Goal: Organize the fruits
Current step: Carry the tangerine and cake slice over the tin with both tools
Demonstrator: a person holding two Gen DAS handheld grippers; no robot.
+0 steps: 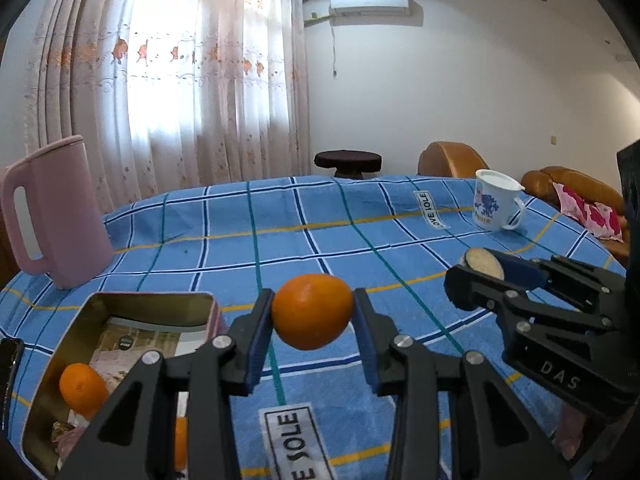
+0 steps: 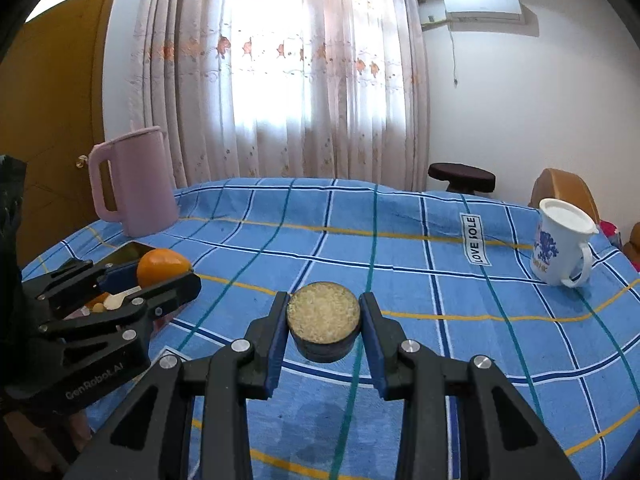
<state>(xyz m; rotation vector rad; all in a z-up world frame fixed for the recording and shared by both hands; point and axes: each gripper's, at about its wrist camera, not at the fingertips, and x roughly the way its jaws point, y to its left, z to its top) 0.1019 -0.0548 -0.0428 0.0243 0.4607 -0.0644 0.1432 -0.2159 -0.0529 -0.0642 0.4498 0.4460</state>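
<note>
My left gripper [image 1: 313, 312] is shut on an orange [image 1: 312, 310] and holds it above the blue checked tablecloth, just right of an open gold tin [image 1: 152, 300]. Another orange [image 1: 82, 388] lies in the tin. My right gripper [image 2: 323, 320] is shut on a small round dark container with a pale grainy top [image 2: 323, 314], held above the cloth. The right gripper with its container also shows in the left wrist view [image 1: 482, 264]. The left gripper and its orange [image 2: 160, 266] show at the left of the right wrist view.
A pink jug [image 1: 52, 212] stands at the back left of the table. A white mug with a blue print [image 1: 494, 200] stands at the back right. A dark stool [image 1: 347, 162] and brown sofa [image 1: 568, 184] lie beyond the table.
</note>
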